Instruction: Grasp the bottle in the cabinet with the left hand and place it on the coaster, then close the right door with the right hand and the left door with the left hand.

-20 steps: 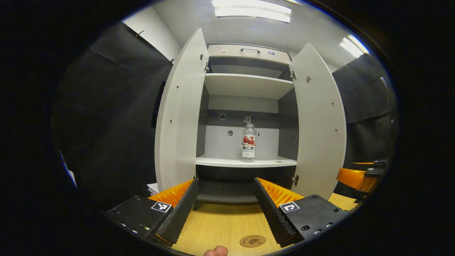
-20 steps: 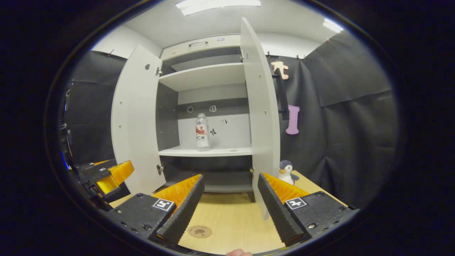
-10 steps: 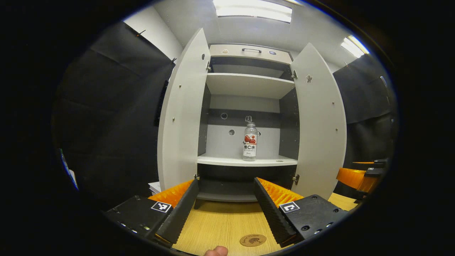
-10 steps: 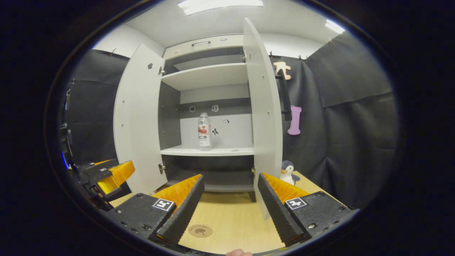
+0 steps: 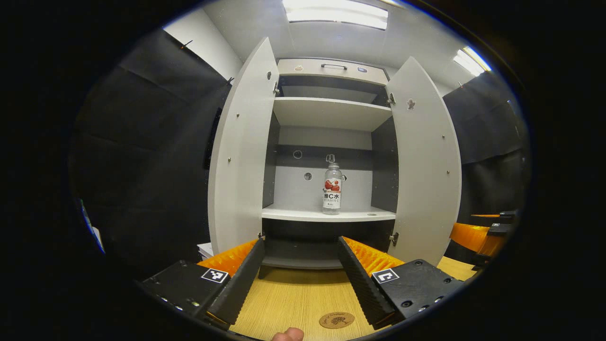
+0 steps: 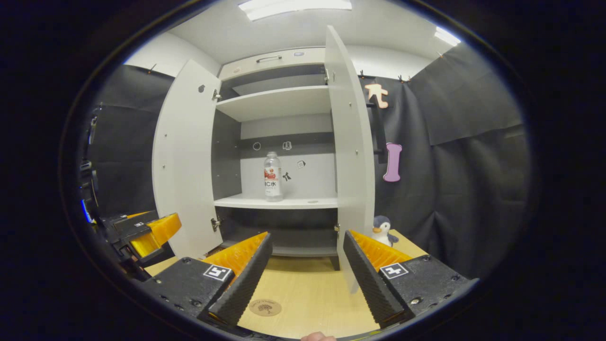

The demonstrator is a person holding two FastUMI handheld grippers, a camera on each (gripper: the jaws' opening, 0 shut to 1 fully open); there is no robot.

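Observation:
A clear bottle (image 5: 332, 189) with a red and white label stands upright on the cabinet's middle shelf (image 5: 326, 215), also seen as the bottle (image 6: 271, 176). Both cabinet doors stand wide: left door (image 5: 241, 151), right door (image 5: 426, 161). A round brown coaster (image 5: 336, 320) lies on the wooden table near me, and again as the coaster (image 6: 265, 307). My left gripper (image 5: 299, 265) is open above the table, well short of the cabinet. My right gripper (image 6: 307, 260) is open too, beside the right door (image 6: 350, 156). The left gripper (image 6: 142, 232) appears at the far left of the right gripper view.
A small penguin toy (image 6: 381, 230) sits on the table (image 6: 307, 293) right of the cabinet. An upper shelf (image 5: 331, 111) spans the cabinet, with a handled panel (image 5: 334, 67) above it. The right gripper (image 5: 483, 232) shows at the right edge of the left gripper view. Black cloth walls both sides.
Both views have shifted only slightly; the right gripper has edged a little nearer the cabinet. Both grippers stay open, and the bottle and doors have not moved.

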